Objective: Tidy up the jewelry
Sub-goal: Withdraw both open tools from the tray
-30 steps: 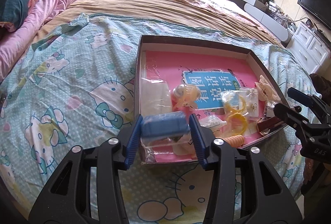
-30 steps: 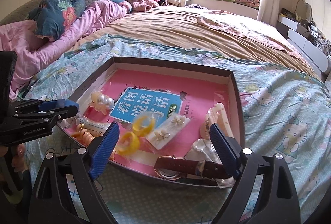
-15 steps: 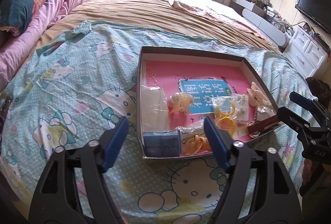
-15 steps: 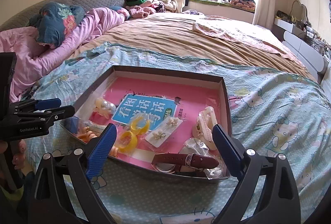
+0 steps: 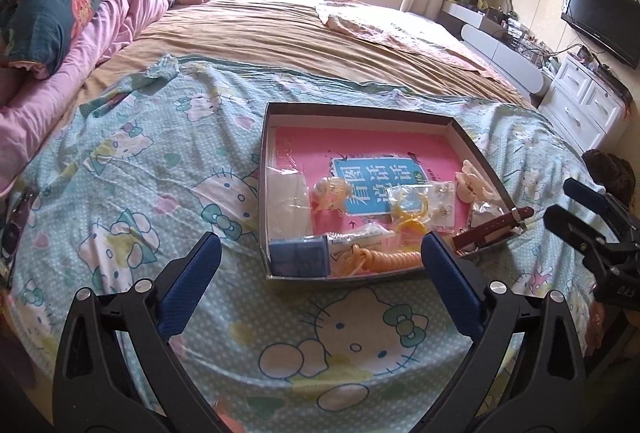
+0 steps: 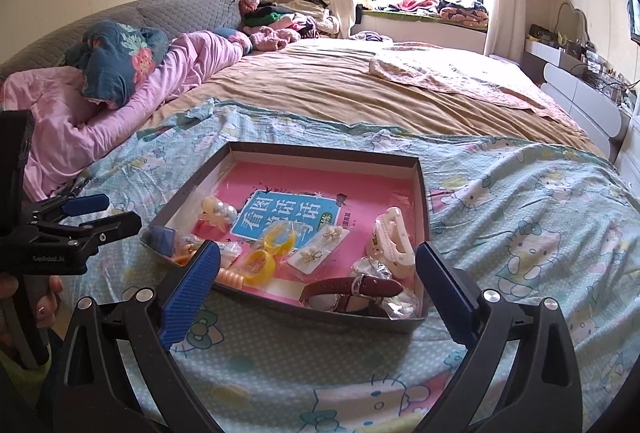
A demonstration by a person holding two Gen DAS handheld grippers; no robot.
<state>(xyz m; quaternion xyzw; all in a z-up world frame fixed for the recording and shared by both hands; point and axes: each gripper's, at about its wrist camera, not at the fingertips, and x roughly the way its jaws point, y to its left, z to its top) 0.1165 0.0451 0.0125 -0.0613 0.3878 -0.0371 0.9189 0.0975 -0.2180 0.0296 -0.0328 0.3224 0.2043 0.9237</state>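
A dark shallow box point(image 5: 362, 111) with a pink book as its floor lies on the Hello Kitty bedspread; it also shows in the right wrist view point(image 6: 320, 149). Inside lie a small blue box point(image 5: 298, 255) in the near left corner, yellow rings point(image 5: 410, 207), an orange coil tie point(image 5: 384, 259), an earring card point(image 6: 318, 247), a white hair claw point(image 6: 394, 239) and a brown watch point(image 6: 348, 291). My left gripper point(image 5: 320, 283) is open and empty, just in front of the box. My right gripper point(image 6: 318, 291) is open and empty, at the box's near right side.
The bed carries a tan blanket point(image 5: 300, 33) behind the box and pink bedding point(image 5: 80, 49) at the far left. A white dresser point(image 5: 584, 105) and a TV point(image 5: 600, 17) stand to the right of the bed.
My left gripper opened and let go of the small blue box, which now lies in the box's near left corner. Both grippers pulled back from the box.
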